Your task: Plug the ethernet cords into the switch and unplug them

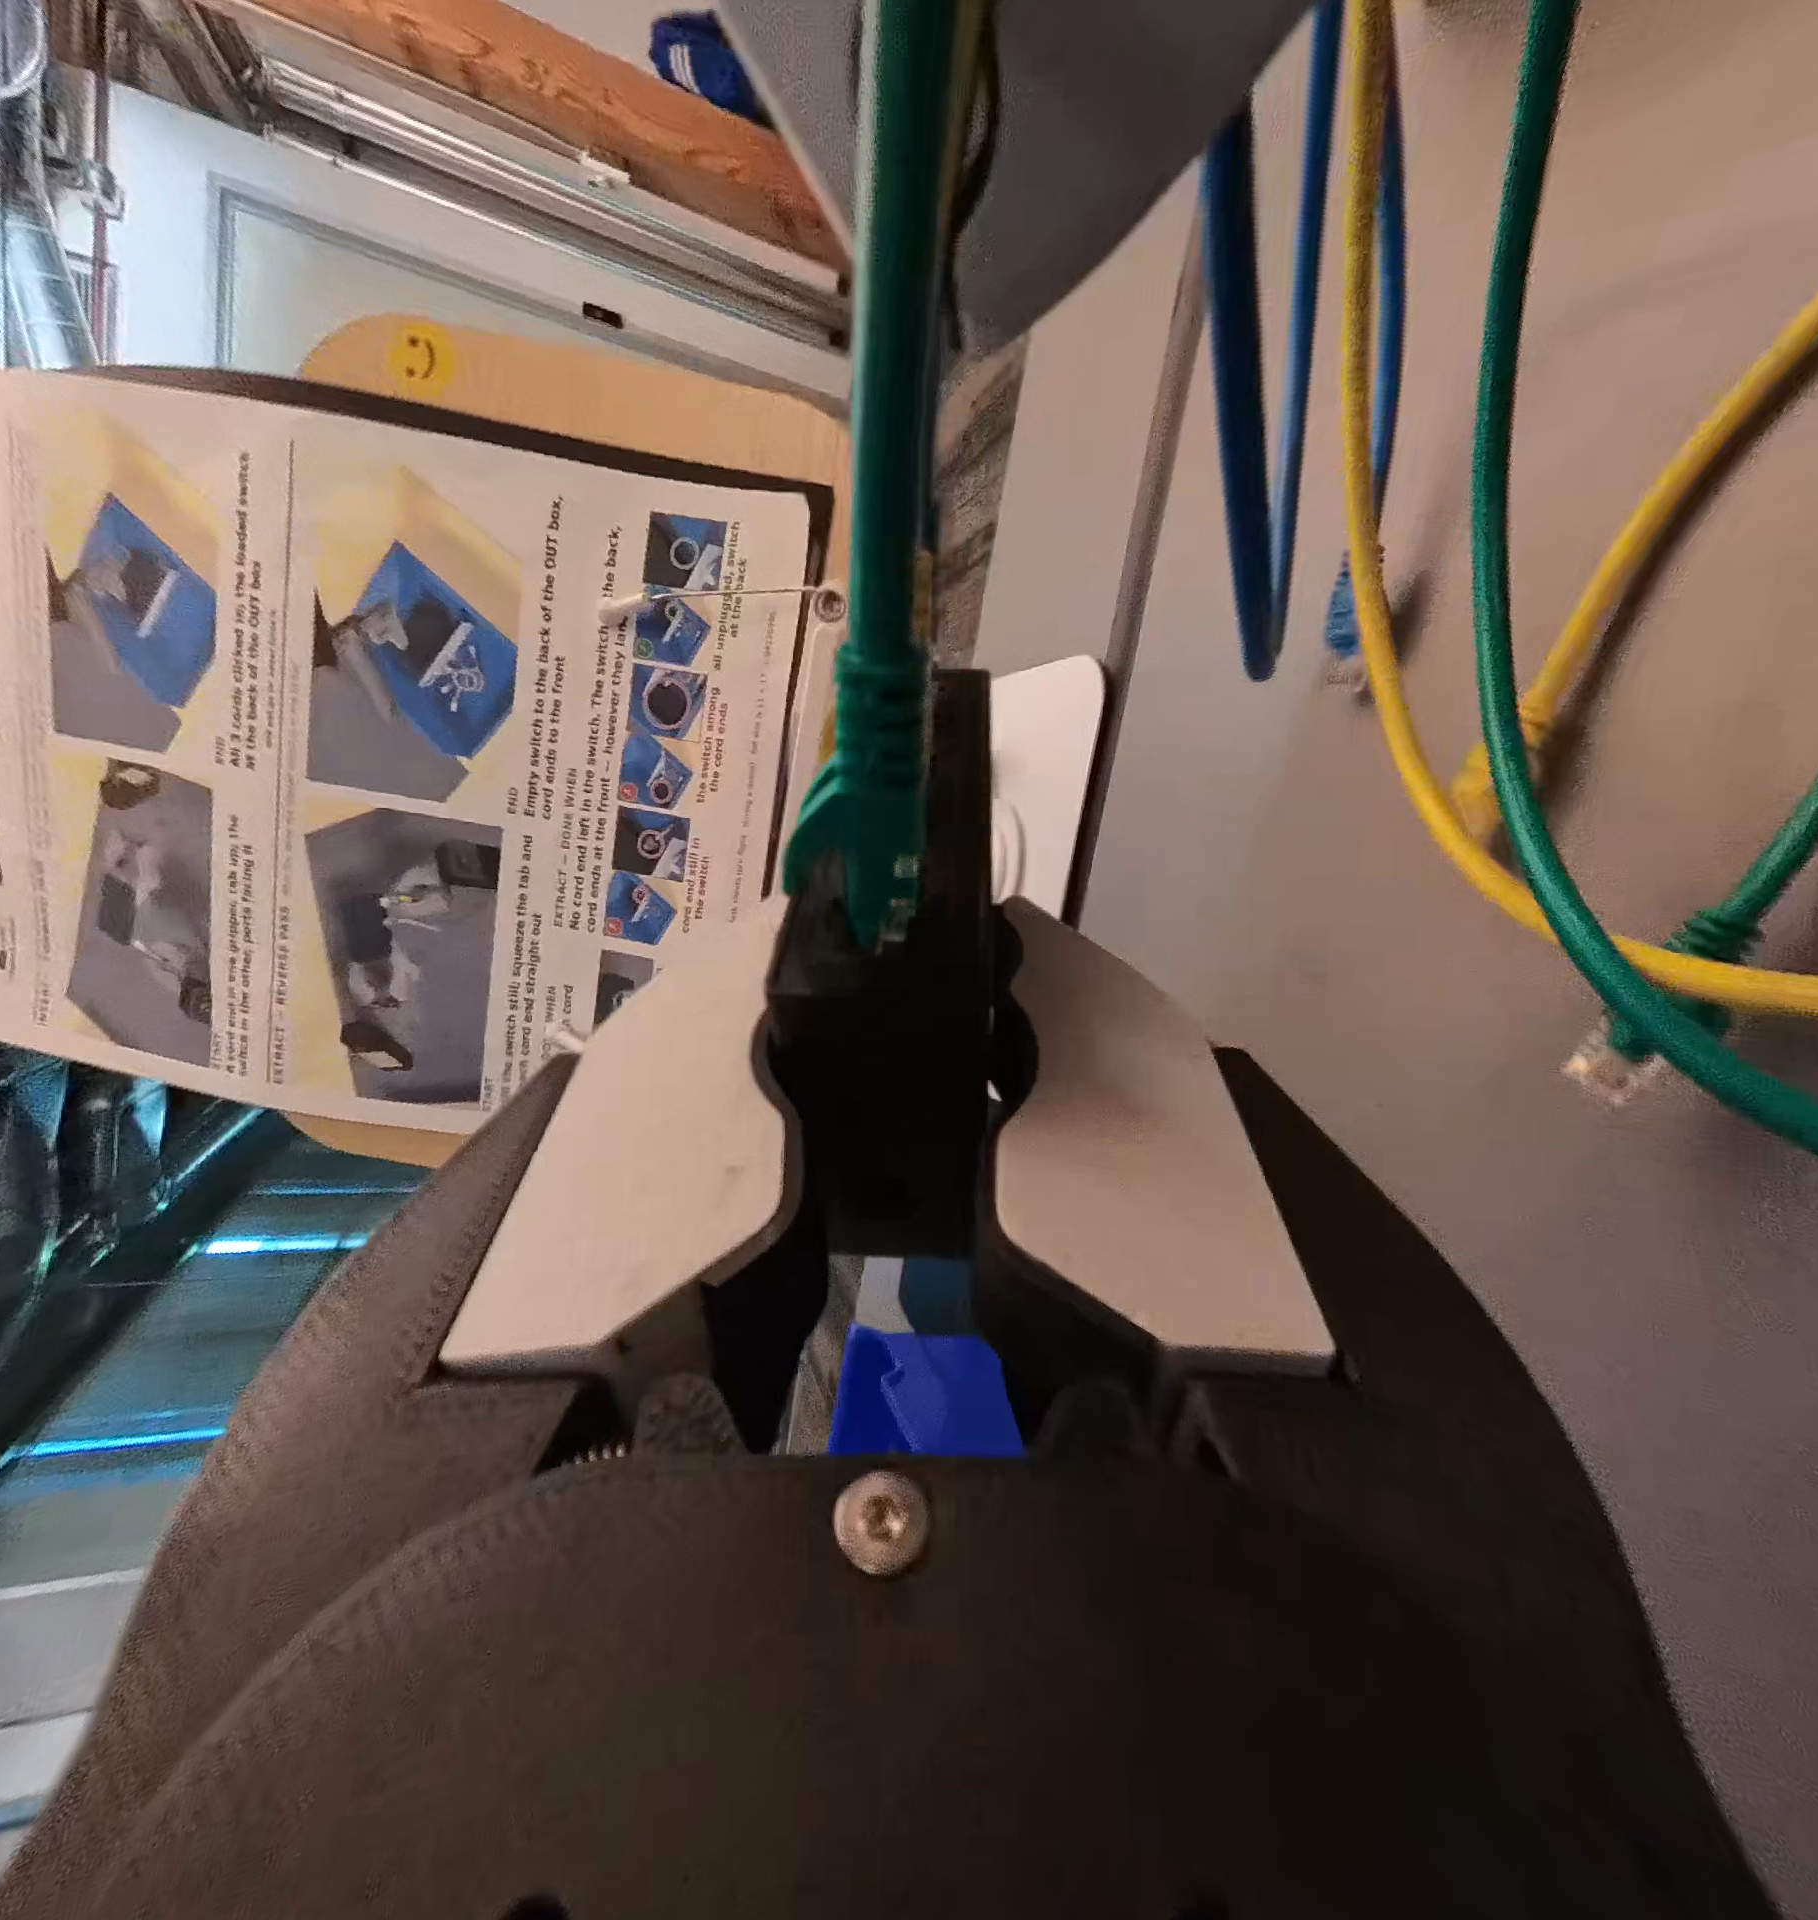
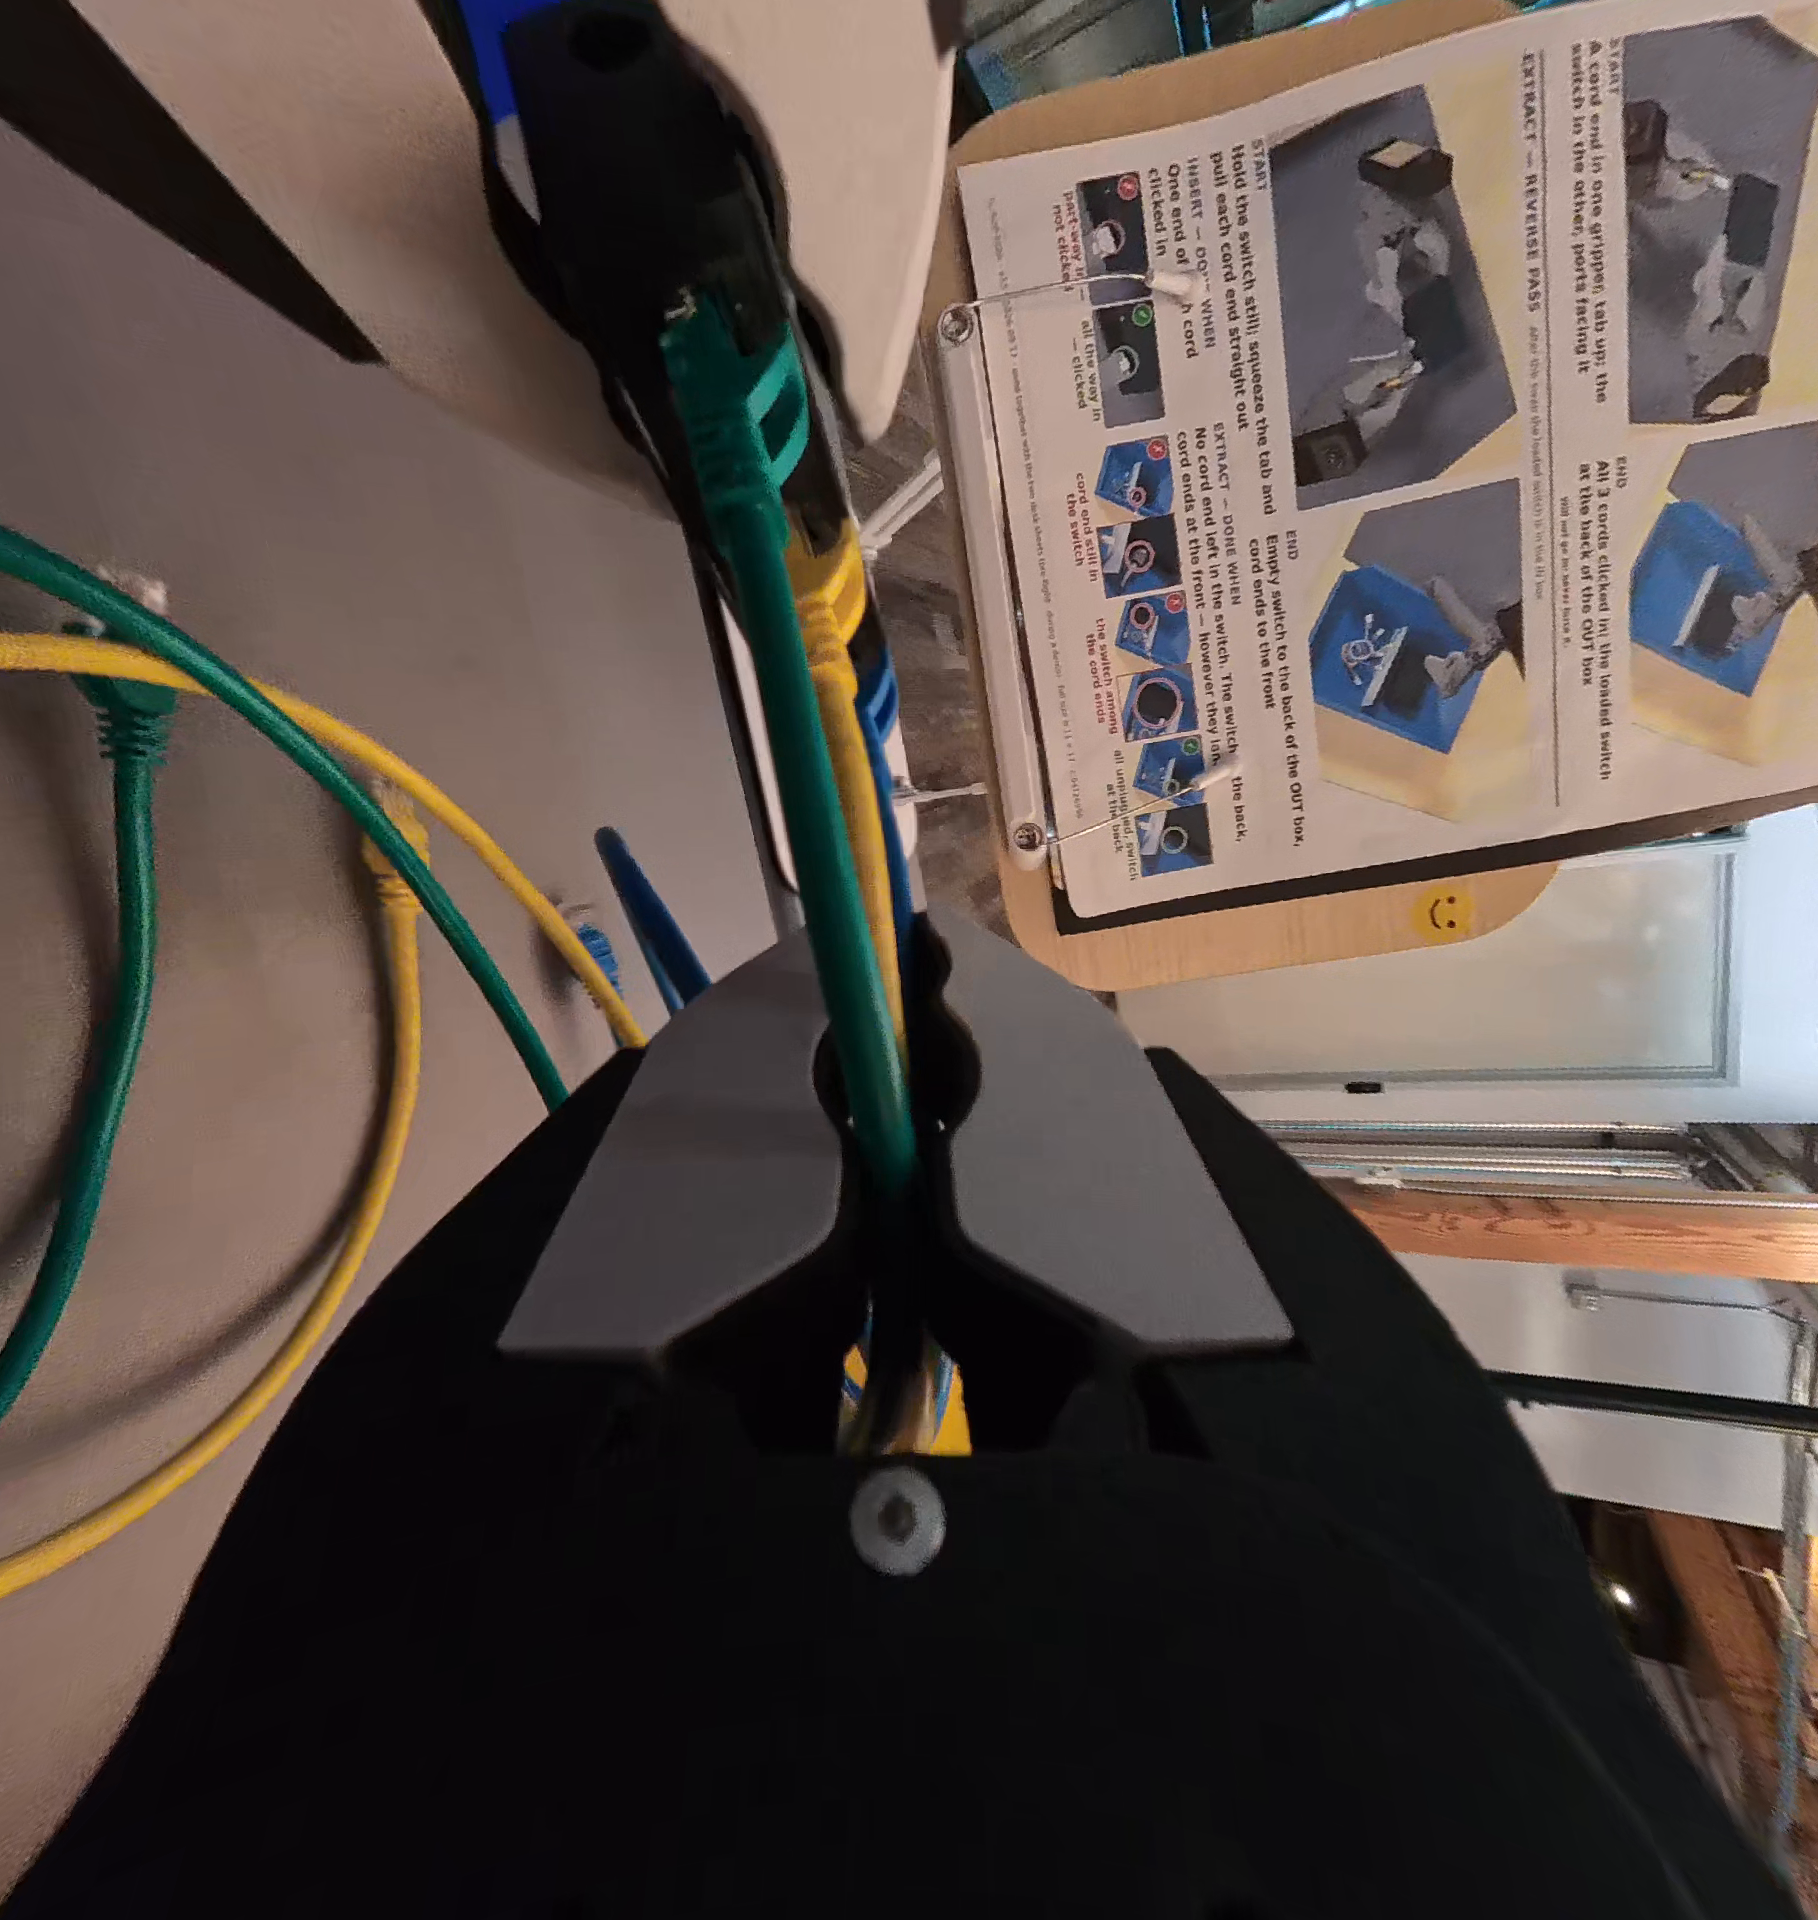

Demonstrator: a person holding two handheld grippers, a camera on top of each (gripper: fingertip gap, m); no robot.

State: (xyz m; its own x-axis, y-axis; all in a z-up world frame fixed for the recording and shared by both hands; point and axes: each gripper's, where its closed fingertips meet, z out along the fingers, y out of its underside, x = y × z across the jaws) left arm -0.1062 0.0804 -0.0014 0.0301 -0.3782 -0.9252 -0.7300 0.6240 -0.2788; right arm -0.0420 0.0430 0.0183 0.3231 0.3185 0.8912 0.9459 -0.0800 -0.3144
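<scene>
The grey table fills the right side of the left wrist view and the left side of the right wrist view, strewn with loose yellow, green and blue cords. An instruction sheet on a wooden board occupies the upper right of the right wrist view.

At centre of the left wrist view, the left gripper is clenched on the black switch, both pale fingers pressed against its sides.

The right gripper is closed around the green cord, which runs up-frame to its green plug seated at the switch. A yellow cord and a blue one lie just beside it.
</scene>
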